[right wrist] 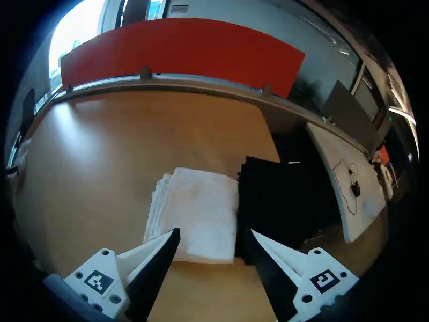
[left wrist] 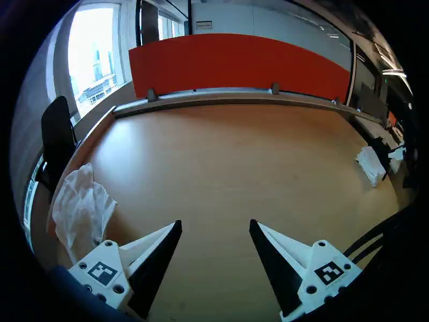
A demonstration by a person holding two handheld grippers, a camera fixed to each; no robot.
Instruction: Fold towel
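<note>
I hold my right gripper (right wrist: 213, 232) with its fingers spread wide and nothing between them. It sits over the near right part of the wooden desk (right wrist: 107, 161). The towel (right wrist: 195, 214) lies there, white and already folded into a flat stack of layers, just ahead of my fingertips. Whether the left fingertip touches its near corner I cannot tell. The towel's right side lies against a black pile (right wrist: 279, 198) at the desk's right edge; I cannot make out what the pile is made of. Along the desk's far edge stands a red screen (right wrist: 177, 51).

My left gripper (left wrist: 214, 222) is also wide open and empty, over the bare middle of the desk. At the desk's left edge lies a crumpled white cloth (left wrist: 80, 206), close to my left finger (left wrist: 155, 257) but apart from it. Beyond that edge stands a dark chair (left wrist: 56, 134), with a bright window (left wrist: 94, 53) behind it. In the left gripper view the towel appears again as a small white shape at the desk's right edge, well apart from this gripper.
</note>
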